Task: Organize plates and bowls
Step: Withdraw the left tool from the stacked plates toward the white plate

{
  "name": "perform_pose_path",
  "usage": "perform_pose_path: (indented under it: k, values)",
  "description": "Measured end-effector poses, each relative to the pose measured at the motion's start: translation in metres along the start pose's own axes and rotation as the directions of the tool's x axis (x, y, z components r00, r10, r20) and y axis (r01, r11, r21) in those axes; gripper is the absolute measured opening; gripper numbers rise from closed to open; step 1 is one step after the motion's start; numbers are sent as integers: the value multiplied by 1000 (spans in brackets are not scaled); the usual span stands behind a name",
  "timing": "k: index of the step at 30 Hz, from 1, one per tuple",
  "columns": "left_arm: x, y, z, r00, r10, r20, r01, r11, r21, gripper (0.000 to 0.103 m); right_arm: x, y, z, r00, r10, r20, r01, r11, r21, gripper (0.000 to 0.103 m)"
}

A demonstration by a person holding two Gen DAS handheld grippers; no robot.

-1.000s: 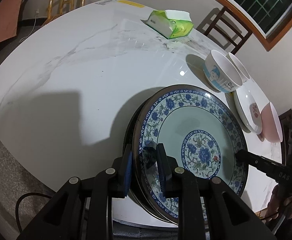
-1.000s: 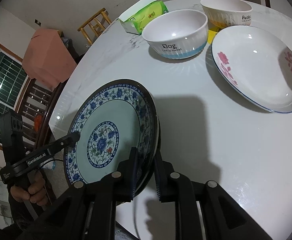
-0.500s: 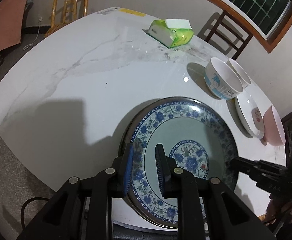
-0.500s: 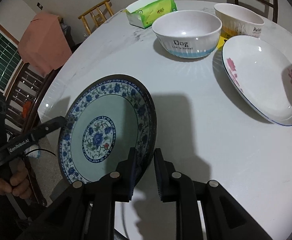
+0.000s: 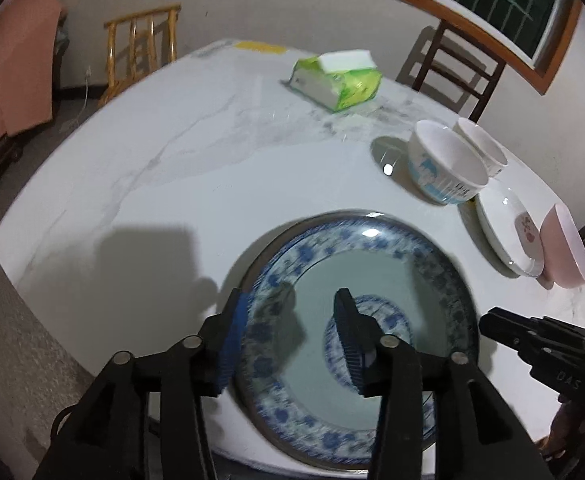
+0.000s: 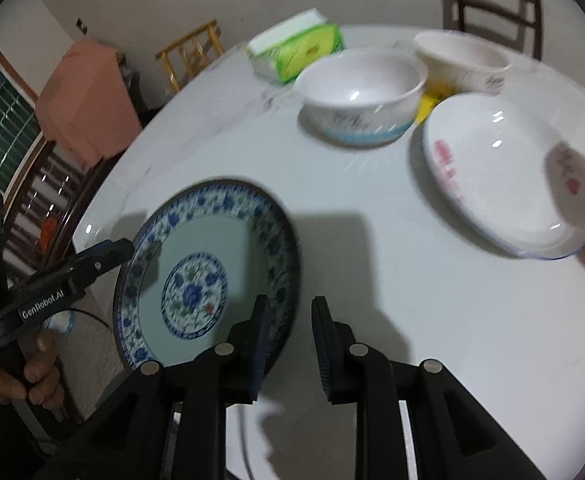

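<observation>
Left gripper agape (astride blue plate)

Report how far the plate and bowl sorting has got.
Barely begun. The blue plate lies flat at the table edge; the left gripper and right gripper both have open jaws straddling its rim, neither clamped. Left to do: two white bowls, the white plate and the pink bowl sit unstacked.
</observation>
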State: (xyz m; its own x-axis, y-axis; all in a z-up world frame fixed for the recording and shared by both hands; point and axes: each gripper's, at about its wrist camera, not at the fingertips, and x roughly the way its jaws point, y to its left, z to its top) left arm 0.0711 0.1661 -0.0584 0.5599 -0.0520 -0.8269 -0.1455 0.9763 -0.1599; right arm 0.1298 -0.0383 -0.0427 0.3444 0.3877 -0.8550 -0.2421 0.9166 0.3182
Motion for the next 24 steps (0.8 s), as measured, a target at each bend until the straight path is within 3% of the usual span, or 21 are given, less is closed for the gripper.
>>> perform_pose_path:
  k: [3, 12, 21, 24]
  values:
    - [-6, -26, 1, 998, -2, 66, -3, 998, 63, 52, -18, -14, -3, 996, -49, 75, 48, 999, 21, 23]
    - [-5, -102, 0, 993, -40, 110, 19, 981, 192, 67, -60, -65, -16, 956, -224, 188, 207, 972, 107, 23]
    - [4, -154, 6, 981, -61, 186, 24, 981, 194, 74, -75, -114, -18, 930, -279, 241, 229, 949, 217, 23]
    - [9, -167, 12, 978, -78, 195, 39, 979, 199, 74, -71, -128, -13, 931, -275, 239, 219, 946, 238, 23]
